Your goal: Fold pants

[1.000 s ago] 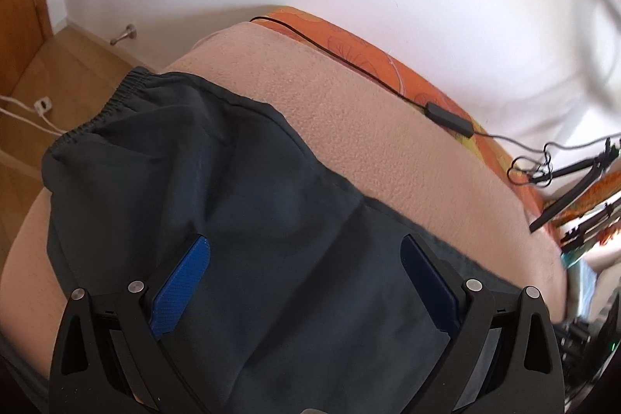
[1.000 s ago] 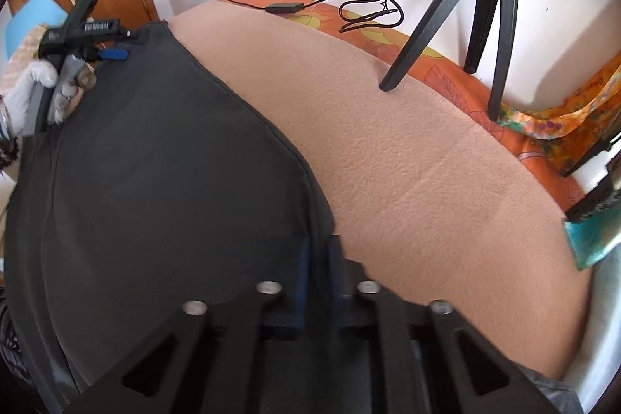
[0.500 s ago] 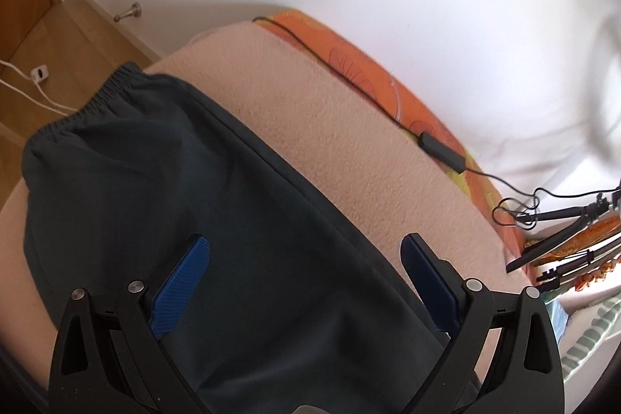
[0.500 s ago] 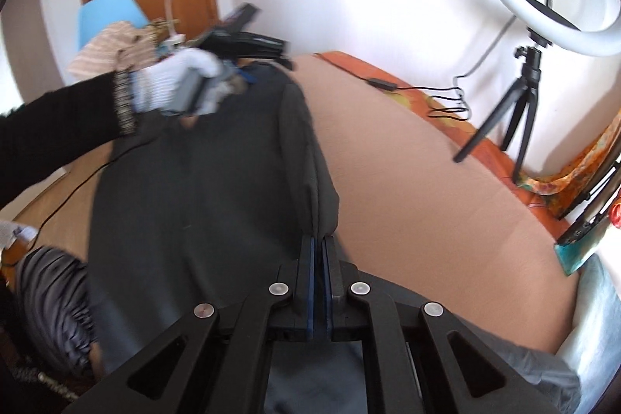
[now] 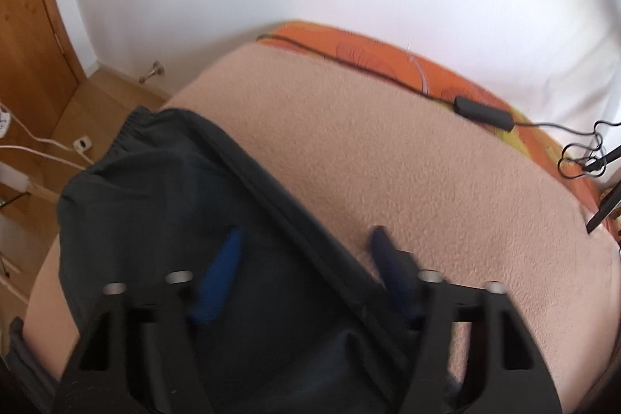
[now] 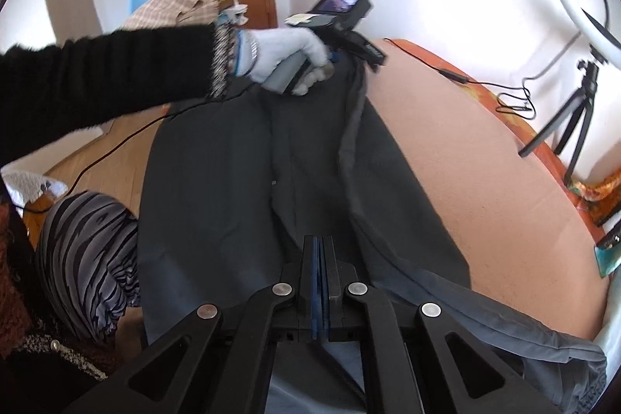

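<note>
Left gripper: angled steeply down, jaws just been closing, now about half spread, blue pads blurred; dark fabric lies between them, pads not seen pressing on it. In the right wrist view the same tool sits at about 11 o'clock, gripped by the left hand in a light knit glove, black sleeve running off toward 9 o'clock, forearm roughly level across the frame

Right gripper: pointing down and forward, jaws fully together, pads flush (a thin fold of the dark cloth seems pinched at the tips, hard to confirm). Right hand itself not visible
</note>
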### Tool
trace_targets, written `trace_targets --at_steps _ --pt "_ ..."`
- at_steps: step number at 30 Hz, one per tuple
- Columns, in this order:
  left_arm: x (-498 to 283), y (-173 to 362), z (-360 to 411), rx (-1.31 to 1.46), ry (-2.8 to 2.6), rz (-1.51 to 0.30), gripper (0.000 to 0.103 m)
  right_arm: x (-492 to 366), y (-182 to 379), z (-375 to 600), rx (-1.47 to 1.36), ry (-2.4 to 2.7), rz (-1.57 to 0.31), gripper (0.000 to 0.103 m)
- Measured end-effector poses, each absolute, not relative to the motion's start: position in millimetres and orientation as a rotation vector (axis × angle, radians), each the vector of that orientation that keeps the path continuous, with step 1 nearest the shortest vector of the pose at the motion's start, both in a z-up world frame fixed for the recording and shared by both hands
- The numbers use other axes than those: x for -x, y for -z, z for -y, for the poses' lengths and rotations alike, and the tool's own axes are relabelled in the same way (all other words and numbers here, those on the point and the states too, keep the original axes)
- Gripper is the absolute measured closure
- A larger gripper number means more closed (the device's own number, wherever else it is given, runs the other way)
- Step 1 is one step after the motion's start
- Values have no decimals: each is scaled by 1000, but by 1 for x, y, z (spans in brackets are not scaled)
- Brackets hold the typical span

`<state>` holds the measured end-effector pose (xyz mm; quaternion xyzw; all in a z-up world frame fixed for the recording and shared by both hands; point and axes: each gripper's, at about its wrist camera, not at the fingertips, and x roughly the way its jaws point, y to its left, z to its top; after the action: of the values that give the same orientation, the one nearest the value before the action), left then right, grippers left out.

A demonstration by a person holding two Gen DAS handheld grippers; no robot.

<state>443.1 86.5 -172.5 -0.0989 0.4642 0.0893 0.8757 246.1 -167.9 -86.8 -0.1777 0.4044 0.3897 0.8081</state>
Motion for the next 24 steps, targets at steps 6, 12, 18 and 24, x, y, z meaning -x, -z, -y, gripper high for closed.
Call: trace_targets --at_steps 6,12,18,24 --pt "-437 174 -112 375 -92 -932 96 -264 77 185 359 -779 -842 29" --pt "-428 170 -123 423 -55 -912 99 -284 101 173 520 -778 -906 29" --pt "-424 150 -133 458 -33 -853 100 -297 134 165 717 -696 -948 92" --pt "-410 127 -142 489 -15 -797 101 -302 108 175 624 -652 -887 102"
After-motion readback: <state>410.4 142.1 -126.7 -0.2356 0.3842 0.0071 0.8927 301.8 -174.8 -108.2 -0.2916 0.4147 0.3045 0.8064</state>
